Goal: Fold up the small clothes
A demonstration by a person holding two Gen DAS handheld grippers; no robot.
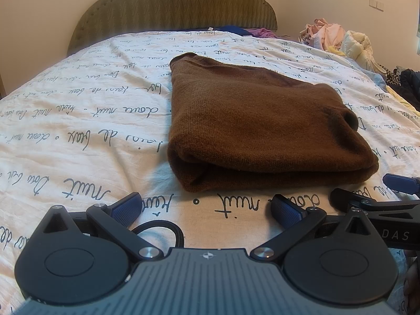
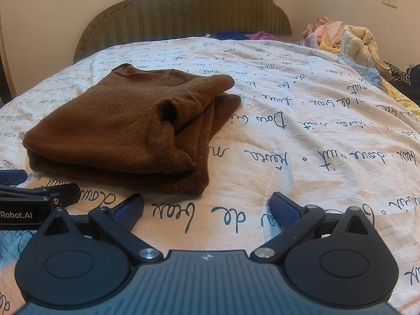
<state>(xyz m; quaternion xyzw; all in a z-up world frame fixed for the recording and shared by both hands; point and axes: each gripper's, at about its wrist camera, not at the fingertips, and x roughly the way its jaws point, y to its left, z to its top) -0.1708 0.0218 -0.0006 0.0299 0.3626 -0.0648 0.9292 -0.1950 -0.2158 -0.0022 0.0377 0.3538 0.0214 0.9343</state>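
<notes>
Two tools, left tool (image 1: 206, 208) and right tool (image 2: 207, 208), both wide, empty; brown sweater (image 1: 252, 123) on bed (image 1: 78, 131) looks soft, floppy, light; pinch near folded edge.

The left gripper (image 1: 207, 208) sits low and level, its two blue-padded fingers (image 1: 126, 207) spread wide with nothing between them; the right gripper (image 2: 207, 208) is likewise low and level, its fingers (image 2: 284, 211) spread wide and holding nothing; the two grippers lie side by side, close together, each showing at the edge of the other's view.
</notes>
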